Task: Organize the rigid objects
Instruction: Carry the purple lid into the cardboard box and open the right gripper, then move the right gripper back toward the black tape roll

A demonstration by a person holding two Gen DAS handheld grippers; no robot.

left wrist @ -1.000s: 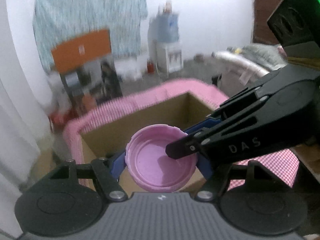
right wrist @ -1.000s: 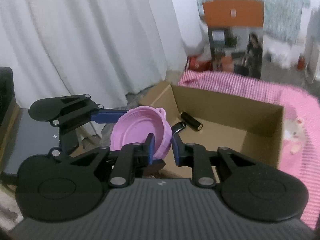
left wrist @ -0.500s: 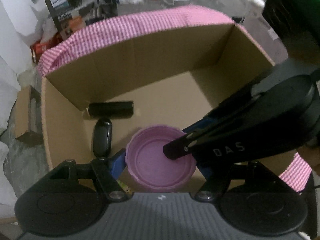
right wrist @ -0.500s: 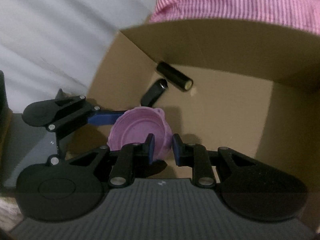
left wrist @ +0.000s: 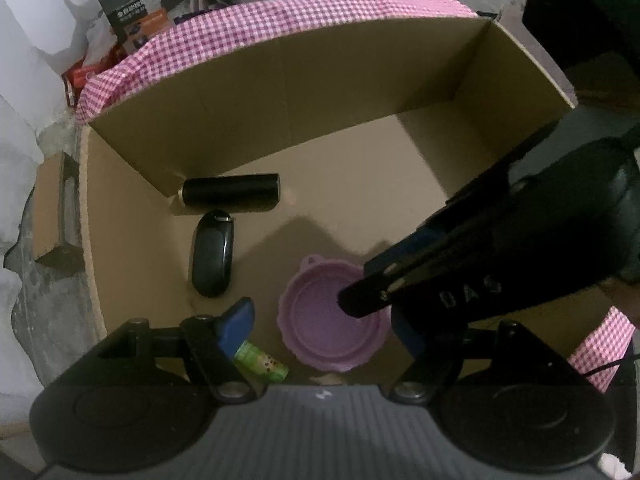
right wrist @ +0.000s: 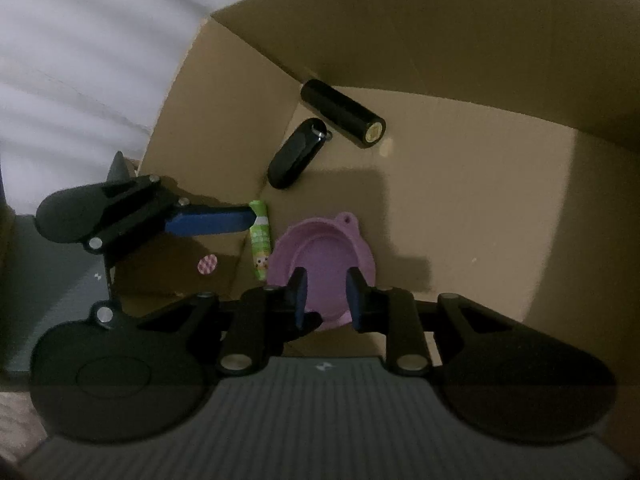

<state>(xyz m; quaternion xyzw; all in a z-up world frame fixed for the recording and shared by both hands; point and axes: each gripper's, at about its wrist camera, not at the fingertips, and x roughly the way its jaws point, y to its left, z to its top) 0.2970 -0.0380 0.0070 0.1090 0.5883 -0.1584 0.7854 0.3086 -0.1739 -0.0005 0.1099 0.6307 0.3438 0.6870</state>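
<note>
A purple round lid (left wrist: 334, 322) lies on the floor of a brown cardboard box (left wrist: 304, 92); it also shows in the right wrist view (right wrist: 322, 254). My left gripper (left wrist: 320, 328) is open, its fingers wide on either side of the lid. My right gripper (right wrist: 325, 294) is open, just above the lid's near rim, not touching it. The right gripper reaches across the left wrist view (left wrist: 460, 272).
In the box lie a black cylinder (left wrist: 231, 193), a black oval fob (left wrist: 213, 260) and a green tube (left wrist: 261, 361); they show in the right wrist view too. A pink checked cloth (left wrist: 280, 24) lies behind the box. A Philips carton (left wrist: 128, 4) stands beyond.
Both grippers carried the lid down into the box. They have opened and let go; the lid now rests on the box floor.
</note>
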